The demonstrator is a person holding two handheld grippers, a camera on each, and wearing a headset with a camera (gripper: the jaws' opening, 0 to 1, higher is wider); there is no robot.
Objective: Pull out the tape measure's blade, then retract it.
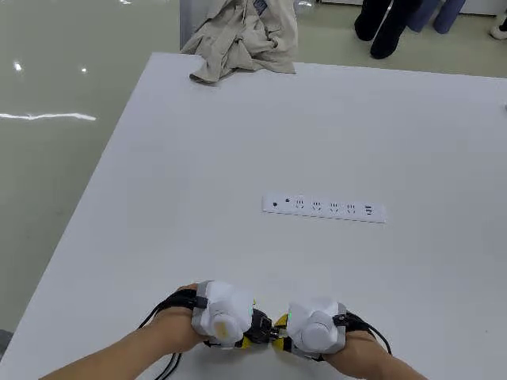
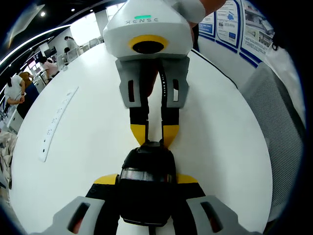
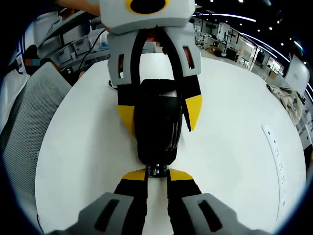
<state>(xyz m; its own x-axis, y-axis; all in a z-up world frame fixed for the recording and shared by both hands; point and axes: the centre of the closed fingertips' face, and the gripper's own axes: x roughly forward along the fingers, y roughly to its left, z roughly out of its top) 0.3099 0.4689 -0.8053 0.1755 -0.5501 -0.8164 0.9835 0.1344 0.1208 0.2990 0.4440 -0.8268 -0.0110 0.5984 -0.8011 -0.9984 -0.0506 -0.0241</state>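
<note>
Left gripper [image 2: 146, 179] clamps black tape measure [image 2: 146, 198] near front edge of table [image 1: 238, 158]; right gripper [image 3: 157, 174] jaws narrow, pinching blade tip [image 3: 156, 170]. Risk: shallow pinch slips off during pull, blade snaps back; case may twist in left grip.

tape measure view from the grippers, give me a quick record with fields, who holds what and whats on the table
tape measure: black case, between the two grippers
left gripper: shut on the case's sides
right gripper: closed on the blade tip at the case's mouth
blade: no length pulled out yet
table: white
power strip: white, mid-table, beyond the grippers
cloth: crumpled, at the far edge
</note>
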